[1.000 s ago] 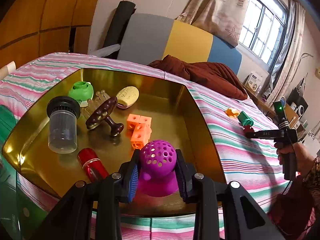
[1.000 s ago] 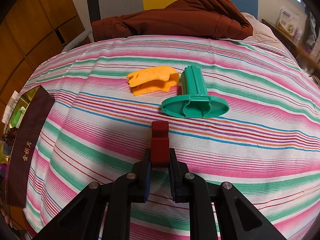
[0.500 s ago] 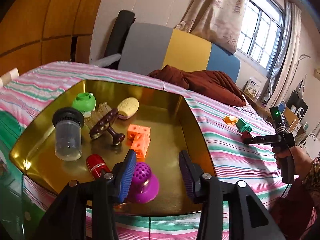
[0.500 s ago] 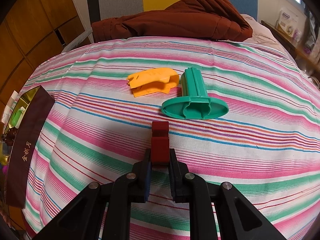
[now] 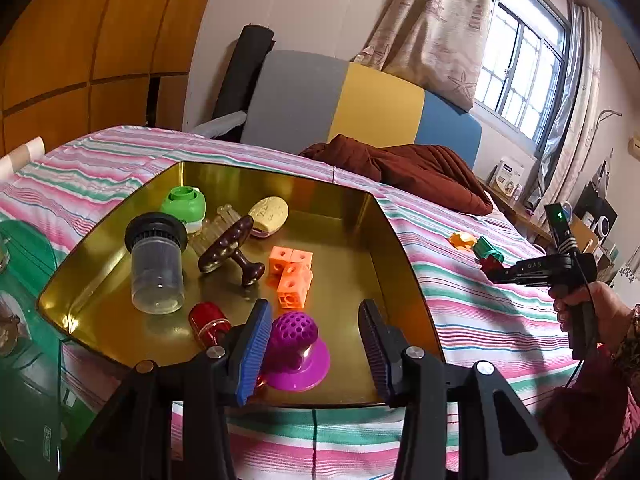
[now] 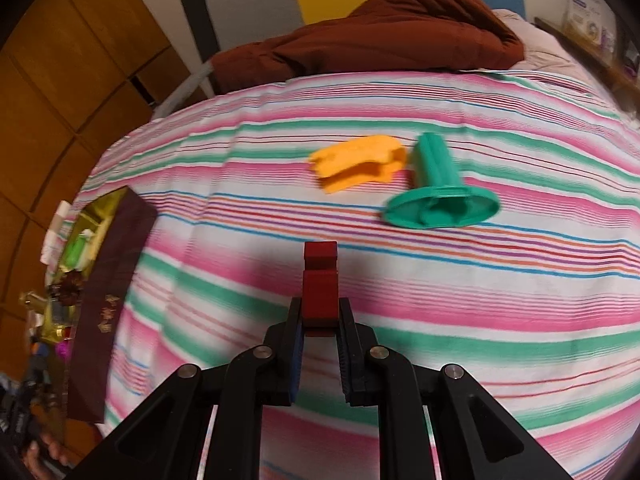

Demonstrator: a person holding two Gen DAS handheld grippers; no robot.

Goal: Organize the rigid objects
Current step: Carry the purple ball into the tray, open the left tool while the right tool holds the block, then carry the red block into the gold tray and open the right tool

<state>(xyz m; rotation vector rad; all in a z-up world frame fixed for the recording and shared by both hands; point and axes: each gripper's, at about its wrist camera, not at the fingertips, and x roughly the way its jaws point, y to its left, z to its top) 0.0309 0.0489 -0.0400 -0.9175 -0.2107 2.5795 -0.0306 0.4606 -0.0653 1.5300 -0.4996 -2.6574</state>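
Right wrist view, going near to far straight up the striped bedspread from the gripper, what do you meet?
Right gripper, shut on the dark red block → green plastic flanged piece → rumpled brown blanket.

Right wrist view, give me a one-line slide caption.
Right claw shut on red block over striped cloth, orange piece and green piece beyond.

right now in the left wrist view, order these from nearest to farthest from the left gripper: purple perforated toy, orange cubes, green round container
1. Purple perforated toy: between the open jaws of the left gripper.
2. Orange cubes: mid-tray, just beyond.
3. Green round container: far-left corner.
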